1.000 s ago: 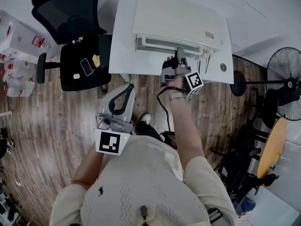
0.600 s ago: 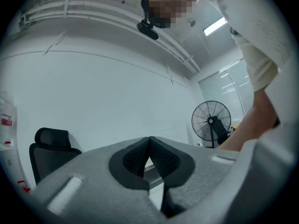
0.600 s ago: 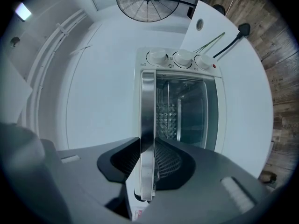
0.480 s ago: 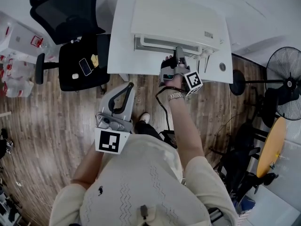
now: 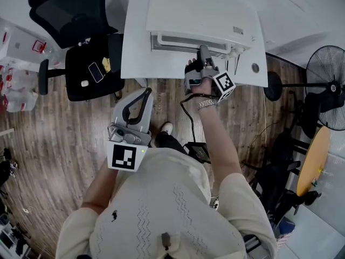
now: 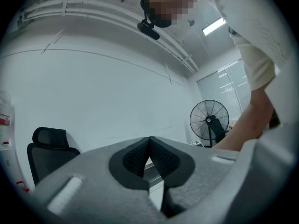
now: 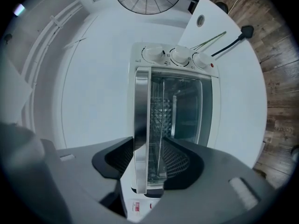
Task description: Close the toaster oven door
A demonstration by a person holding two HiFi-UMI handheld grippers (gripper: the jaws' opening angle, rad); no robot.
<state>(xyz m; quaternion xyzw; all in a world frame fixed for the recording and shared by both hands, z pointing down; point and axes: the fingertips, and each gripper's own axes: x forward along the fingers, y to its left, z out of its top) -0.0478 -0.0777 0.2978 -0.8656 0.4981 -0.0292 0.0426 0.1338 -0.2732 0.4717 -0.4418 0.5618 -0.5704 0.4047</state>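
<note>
Now right claw [image 7: 149, 149] just opened, ribbed pads [image 7: 181, 164] straddling brushed-steel bar handle [image 7: 141, 111]; left claw [image 6: 149, 141] clenched, empty.

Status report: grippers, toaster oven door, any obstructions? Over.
Left gripper shut, empty, idle. Right gripper jaws just opened, straddling silver bar handle. Glass door of white toaster oven looks shut. Nothing blocking.

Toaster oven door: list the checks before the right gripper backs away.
1. Right gripper off the door handle: ok; its jaws have just been opening, the handle stands between them, pads not pressing.
2. Toaster oven door shut: ok, it looks flush.
3. Left gripper shut, empty, away from the door: ok.
4. Cable clear of the way back: ok.
5. Knobs turned off: cannot tell.
</note>
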